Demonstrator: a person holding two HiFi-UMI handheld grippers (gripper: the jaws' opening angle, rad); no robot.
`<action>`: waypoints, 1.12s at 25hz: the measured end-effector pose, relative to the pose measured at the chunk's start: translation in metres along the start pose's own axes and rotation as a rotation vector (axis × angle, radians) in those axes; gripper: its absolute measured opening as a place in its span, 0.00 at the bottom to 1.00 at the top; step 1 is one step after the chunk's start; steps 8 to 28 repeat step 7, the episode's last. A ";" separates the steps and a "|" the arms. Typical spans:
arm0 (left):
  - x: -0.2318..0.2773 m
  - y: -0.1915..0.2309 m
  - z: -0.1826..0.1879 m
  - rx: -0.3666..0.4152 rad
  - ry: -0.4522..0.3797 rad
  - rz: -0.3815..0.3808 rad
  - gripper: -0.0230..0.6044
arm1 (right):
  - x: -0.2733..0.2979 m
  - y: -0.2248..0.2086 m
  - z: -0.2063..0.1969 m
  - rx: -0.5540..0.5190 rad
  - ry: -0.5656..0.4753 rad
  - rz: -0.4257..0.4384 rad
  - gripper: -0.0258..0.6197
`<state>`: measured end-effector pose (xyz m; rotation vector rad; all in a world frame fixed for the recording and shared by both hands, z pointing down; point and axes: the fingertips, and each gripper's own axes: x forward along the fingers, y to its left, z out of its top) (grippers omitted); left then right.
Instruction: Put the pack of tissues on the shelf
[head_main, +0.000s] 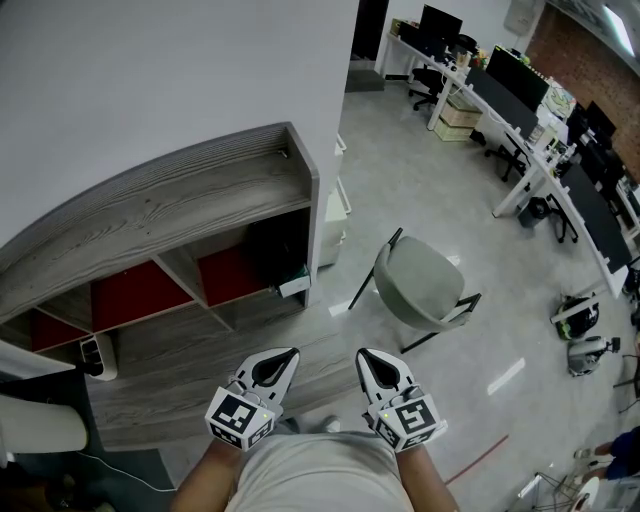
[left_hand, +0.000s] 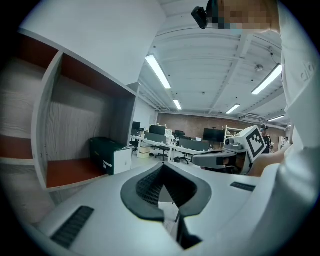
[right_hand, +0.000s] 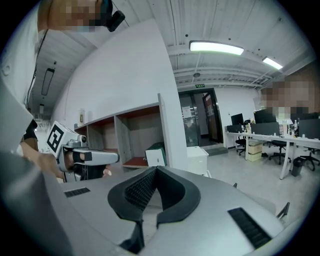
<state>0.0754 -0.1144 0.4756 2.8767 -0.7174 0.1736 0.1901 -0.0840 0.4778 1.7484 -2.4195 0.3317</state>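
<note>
Bright ceiling strip lights (right_hand: 216, 48), sharp focus, dark fisheye edges

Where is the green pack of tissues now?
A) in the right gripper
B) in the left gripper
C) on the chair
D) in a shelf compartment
D: the pack of tissues sits in the right-hand compartment of the shelf; the left gripper and right gripper are shut, empty.

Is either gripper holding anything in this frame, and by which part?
Nothing is held. The left gripper and right gripper are both shut on nothing; the pack of tissues lies in the shelf, apart from both.
</note>
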 end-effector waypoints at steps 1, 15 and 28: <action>0.000 -0.001 0.000 0.001 0.003 -0.003 0.06 | 0.000 0.000 0.001 0.000 -0.001 0.002 0.08; 0.002 -0.001 -0.003 0.007 0.006 -0.010 0.06 | 0.001 -0.001 -0.001 0.005 0.000 -0.001 0.08; 0.002 -0.001 -0.003 0.007 0.006 -0.010 0.06 | 0.001 -0.001 -0.001 0.005 0.000 -0.001 0.08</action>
